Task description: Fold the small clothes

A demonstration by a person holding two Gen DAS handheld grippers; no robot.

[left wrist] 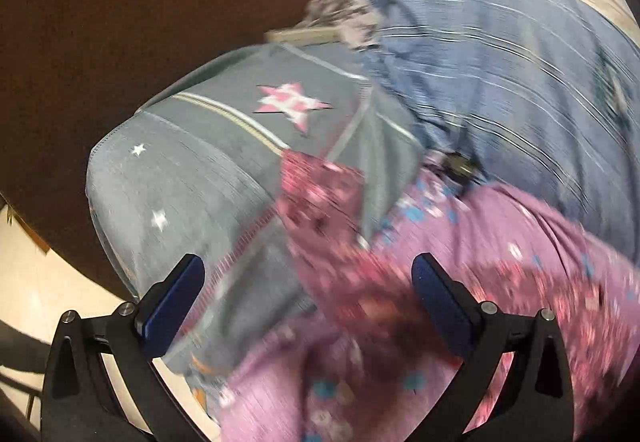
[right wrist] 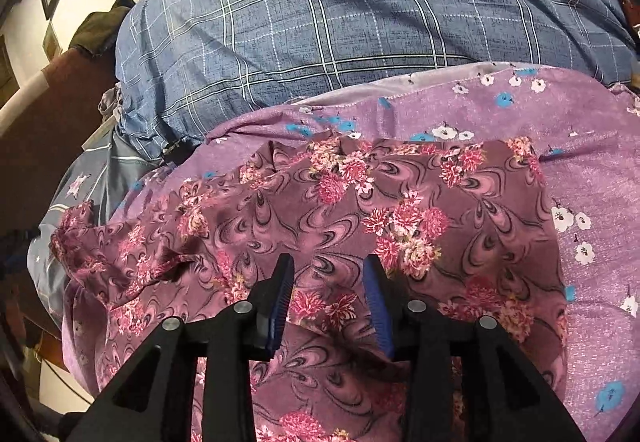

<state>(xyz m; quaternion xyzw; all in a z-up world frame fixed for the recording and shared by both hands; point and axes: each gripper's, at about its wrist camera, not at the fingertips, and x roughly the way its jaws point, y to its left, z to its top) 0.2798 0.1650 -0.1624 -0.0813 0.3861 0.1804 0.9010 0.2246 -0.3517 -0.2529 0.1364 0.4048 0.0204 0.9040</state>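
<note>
Left wrist view: your left gripper (left wrist: 308,274) has its fingers spread wide with nothing between them, hanging over the edge of the garment (left wrist: 332,194), the maroon floral cloth. The frame is smeared, so you cannot judge the height above the cloth. The garment lies on a purple sheet (left wrist: 500,214); beside it is a grey star-print pillow (left wrist: 200,146), behind it a blue checked pillow (left wrist: 500,62). Fingers that wide suggest you are between grips, free to pick a new corner.

Right wrist view: your right gripper (right wrist: 328,282) sits low over the near part of the garment (right wrist: 360,210), fingers partly spread, the cloth passing under and between them without the pads pressing on it. That reads as a letting-go stance, not a pinch. The garment is spread but rumpled on the purple sheet (right wrist: 592,162), its left end bunched toward the star pillow (right wrist: 80,178), the blue pillow (right wrist: 320,22) behind. It lies mid-bed, likely so both hands reach its edges; the left wrinkles want smoothing before a fold.
</note>
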